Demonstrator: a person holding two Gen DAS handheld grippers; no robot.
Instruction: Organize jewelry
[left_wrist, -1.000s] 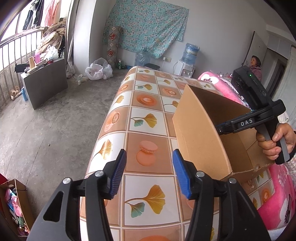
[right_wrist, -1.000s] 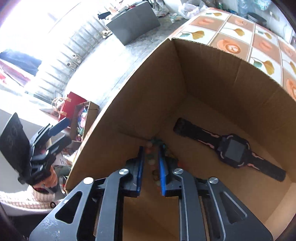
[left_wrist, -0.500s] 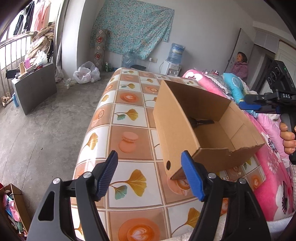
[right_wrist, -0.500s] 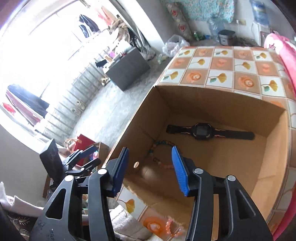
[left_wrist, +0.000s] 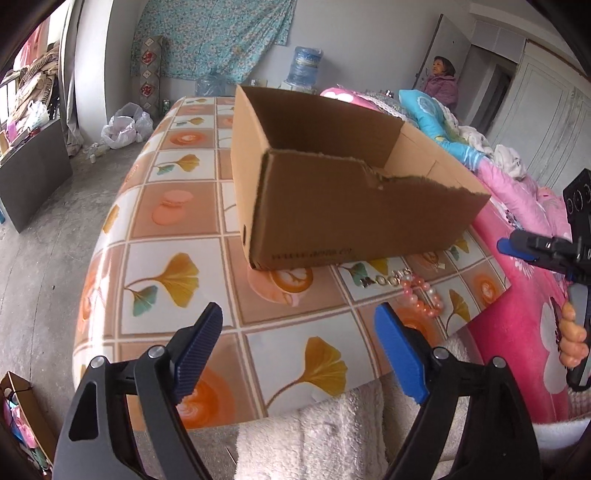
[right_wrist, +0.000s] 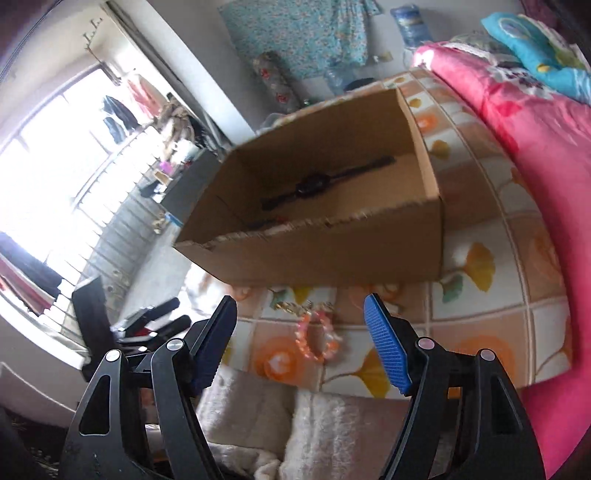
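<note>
An open cardboard box (left_wrist: 354, 206) (right_wrist: 332, 254) stands on the tiled tabletop (left_wrist: 173, 236). Inside it lies a black watch (right_wrist: 317, 182). A pink bead bracelet (left_wrist: 421, 299) (right_wrist: 317, 336) and a gold clasp piece (left_wrist: 380, 281) (right_wrist: 299, 305) lie on the table just in front of the box. My left gripper (left_wrist: 299, 354) hovers over the table's near edge, jaws opening, nothing between them. My right gripper (right_wrist: 301, 339) is pulled back from the box above the bracelet, jaws opening and empty; it also shows at the right edge (left_wrist: 517, 247) of the left wrist view.
A fluffy white cloth (left_wrist: 314, 435) lies at the table's near edge. Pink bedding (right_wrist: 535, 155) runs along the right side. A person (left_wrist: 441, 85) stands by the far doorway. A water dispenser (left_wrist: 306, 70) and bags (left_wrist: 125, 125) sit on the floor beyond.
My right gripper let go of the beaded strand inside the box, drew back out and opened. My left gripper backed toward the table's near edge and opened wider.
</note>
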